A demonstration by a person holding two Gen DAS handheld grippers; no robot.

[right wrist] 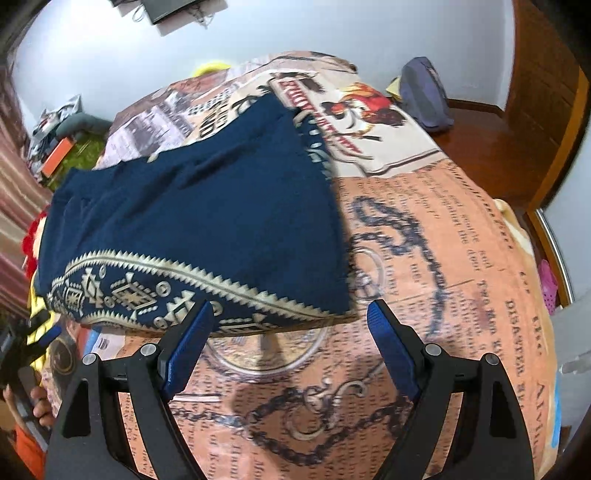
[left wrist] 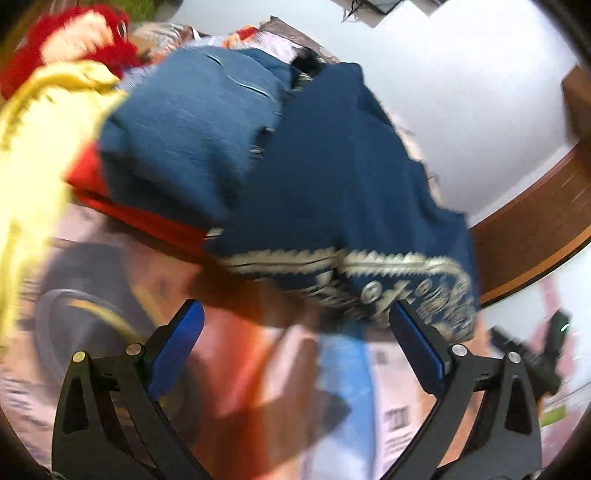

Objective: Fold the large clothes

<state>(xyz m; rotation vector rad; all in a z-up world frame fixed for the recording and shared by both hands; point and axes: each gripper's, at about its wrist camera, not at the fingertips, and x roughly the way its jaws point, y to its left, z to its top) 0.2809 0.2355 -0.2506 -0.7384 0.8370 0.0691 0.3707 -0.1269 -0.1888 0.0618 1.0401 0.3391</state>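
Note:
A navy blue garment with a cream patterned border lies folded on the printed bedspread. My right gripper is open just in front of that border, with nothing between its blue pads. In the left wrist view, the same blue garment lies ahead with its border nearest. My left gripper stands wide open short of the border, its jaws empty. The left wrist view is blurred by motion.
A yellow cloth, a red cloth and a red fluffy item lie beside the garment. A grey-blue bag sits at the far corner of the bed. Wooden furniture stands to the right. A hand shows at lower left.

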